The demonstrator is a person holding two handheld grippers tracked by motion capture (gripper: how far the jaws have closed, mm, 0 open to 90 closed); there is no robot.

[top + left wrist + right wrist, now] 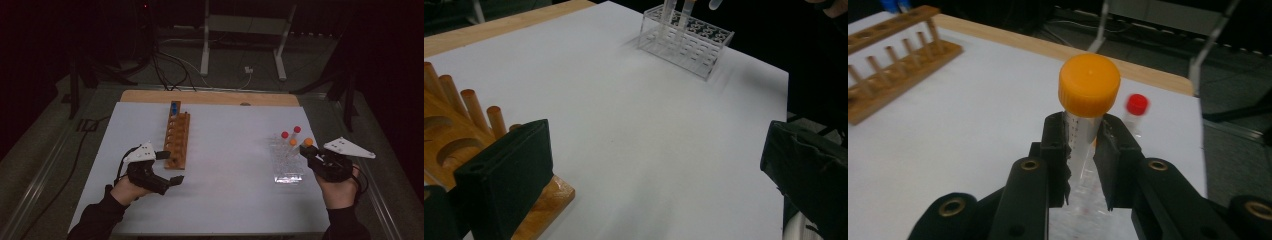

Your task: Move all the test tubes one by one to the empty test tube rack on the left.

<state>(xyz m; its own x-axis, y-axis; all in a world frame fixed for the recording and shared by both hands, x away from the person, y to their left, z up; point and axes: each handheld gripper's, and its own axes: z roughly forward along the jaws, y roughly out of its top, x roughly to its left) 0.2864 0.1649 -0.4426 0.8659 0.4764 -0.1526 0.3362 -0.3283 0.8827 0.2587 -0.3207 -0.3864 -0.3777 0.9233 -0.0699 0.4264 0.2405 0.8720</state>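
Nearest the person, the right gripper (306,151) has its jaws closed on a clear tube with an orange cap (1089,85), pinching it just below the cap. In the right gripper view the tube stands upright between the two black jaws, its cap above their tips. In the high view this tube hangs over the near right part of the clear plastic rack (287,162), which sits on the right side of the white surface (230,175). From these views I cannot tell whether its lower end is clear of the rack.

On the other side, the left gripper (170,167) has its jaws wide apart and holds nothing. One jaw lies just beside the near end of the wooden rack (177,140); the left gripper view shows that jaw in front of the rack's base and pegs, with bare white surface between the two jaws.

Farther out, the clear plastic rack holds three more capped tubes: one with an orange cap (293,142) and two with red caps (285,134), (297,129), all upright at its far end. The wooden rack runs away from the person, left of centre; its row of holes looks empty apart from the far end, where a blue-capped tube (174,107) stands.

Beyond the white surface a strip of bare wooden tabletop (210,97) shows along the far edge.
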